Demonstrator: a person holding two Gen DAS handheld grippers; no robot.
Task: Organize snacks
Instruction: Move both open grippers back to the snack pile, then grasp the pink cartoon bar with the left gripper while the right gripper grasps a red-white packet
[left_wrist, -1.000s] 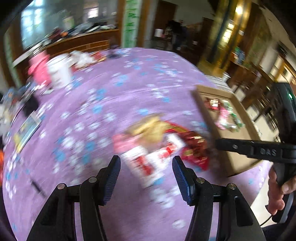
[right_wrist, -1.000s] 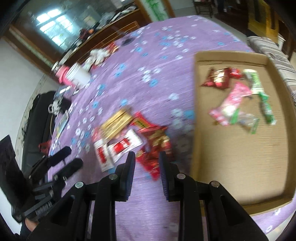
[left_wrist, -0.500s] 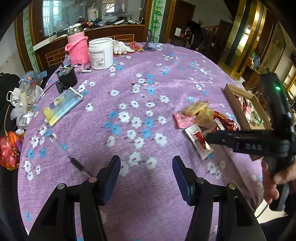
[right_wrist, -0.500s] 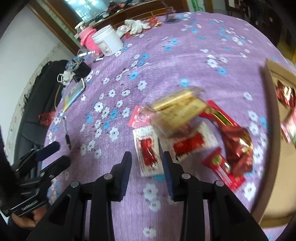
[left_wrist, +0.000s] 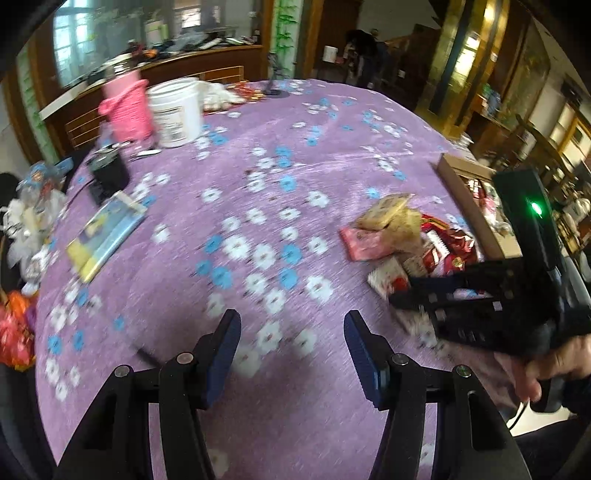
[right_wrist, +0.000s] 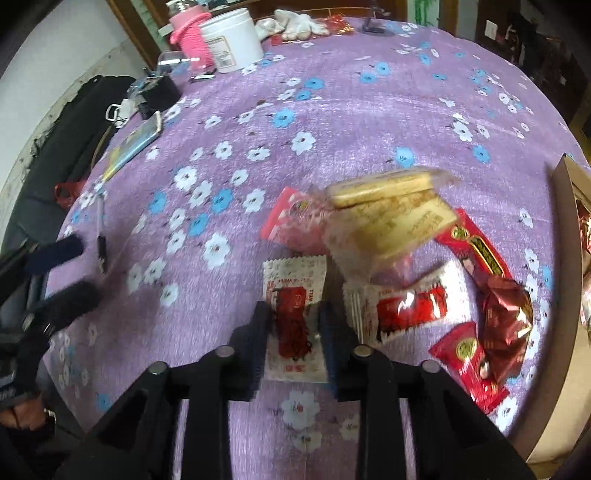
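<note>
A pile of snack packets lies on the purple flowered tablecloth (right_wrist: 332, 122). My right gripper (right_wrist: 293, 325) is open, low over a white and red packet (right_wrist: 293, 291) that lies between its fingers. Beside it lie a second white and red packet (right_wrist: 402, 302), a pink packet (right_wrist: 291, 218), a clear pack of yellow biscuits (right_wrist: 388, 218) and dark red wrappers (right_wrist: 495, 295). My left gripper (left_wrist: 291, 343) is open and empty above bare cloth, left of the pile (left_wrist: 399, 236). The right gripper shows in the left wrist view (left_wrist: 461, 295) by the pile.
A cardboard tray (left_wrist: 469, 206) holding snacks stands right of the pile, at the table's edge. A white tub (right_wrist: 232, 40), a pink cup (right_wrist: 192, 37), a black box (right_wrist: 159, 92), a yellow and blue booklet (right_wrist: 136, 144) and a pen (right_wrist: 101, 243) lie at the far and left sides.
My right gripper has moved down and closer over the white and red packet, which now sits between its fingers. My left gripper has shifted a little; it stays open and empty.
</note>
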